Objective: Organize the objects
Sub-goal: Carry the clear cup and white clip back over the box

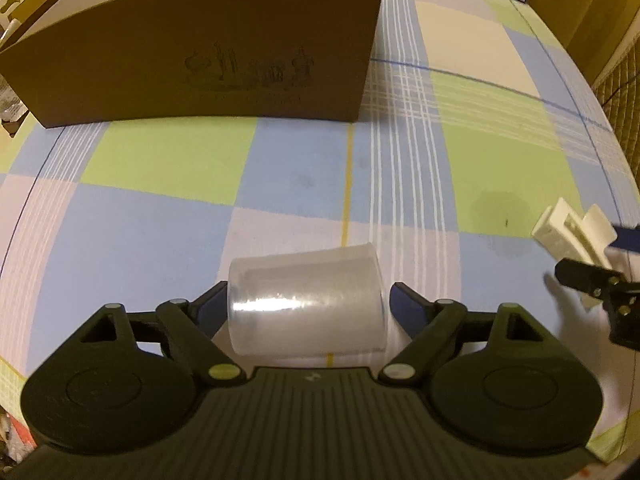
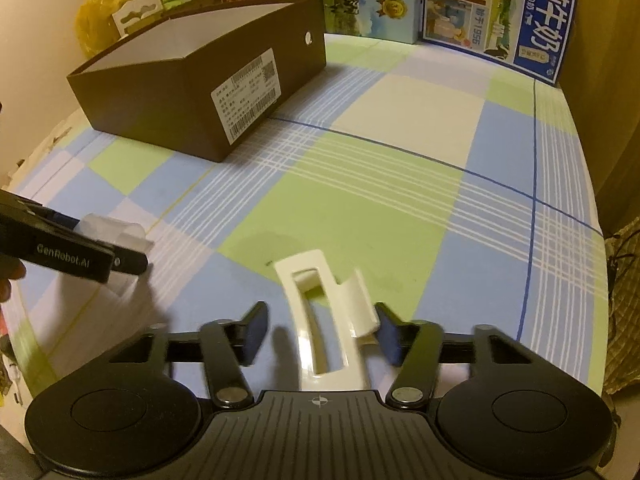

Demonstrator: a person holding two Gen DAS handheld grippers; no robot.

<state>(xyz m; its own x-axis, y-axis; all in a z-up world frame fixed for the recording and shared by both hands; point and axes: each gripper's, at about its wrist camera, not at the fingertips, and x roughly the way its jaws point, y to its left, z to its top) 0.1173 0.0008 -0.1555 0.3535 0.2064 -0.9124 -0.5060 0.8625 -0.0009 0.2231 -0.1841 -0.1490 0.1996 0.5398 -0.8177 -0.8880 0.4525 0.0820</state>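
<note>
Lying on its side on the checked cloth [image 1: 168,160], a clear plastic cup [image 1: 306,304] sits between the jaws of the left gripper [image 1: 306,306]; both pads stand just clear of its walls, so no grip. Right gripper [image 2: 320,332] straddles a white plastic clip [image 2: 332,320]: the right pad looks to touch the clip's raised tab, the left pad stands well apart, nothing clamped. Brown cardboard box [image 2: 192,92], open-topped with a white label on its end, stands toward the far left corner of the table. Printed cartons [image 2: 500,16] line the far edge
</note>
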